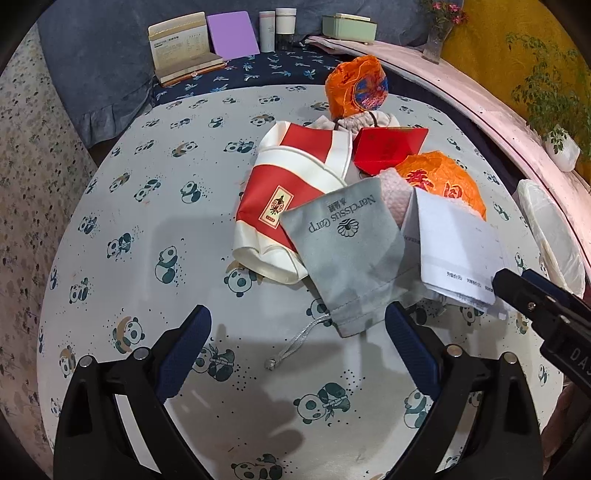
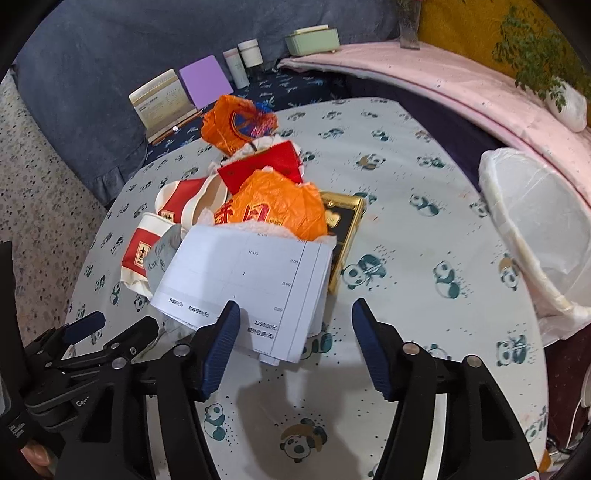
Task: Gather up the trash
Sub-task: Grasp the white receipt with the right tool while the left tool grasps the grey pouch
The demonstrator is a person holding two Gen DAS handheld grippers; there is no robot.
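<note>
A trash pile lies on the panda-print table (image 1: 147,258): red-and-white paper cups (image 1: 291,192), a grey cloth pouch (image 1: 351,243), orange wrappers (image 1: 443,181), a red envelope (image 1: 388,147) and a white receipt (image 2: 251,280). A black-and-gold box (image 2: 343,229) shows in the right wrist view. My left gripper (image 1: 297,332) is open, just short of the pouch. My right gripper (image 2: 291,325) is open, its left finger at the receipt's near edge. A white-lined trash bin (image 2: 532,229) stands at the table's right.
At the back stand a calendar card (image 1: 181,48), a purple card (image 1: 232,35), two jars (image 1: 277,27) and a green box (image 1: 349,26). A pink-covered ledge (image 2: 461,85) with plants runs along the right. A blue cushion (image 1: 96,74) sits at back left.
</note>
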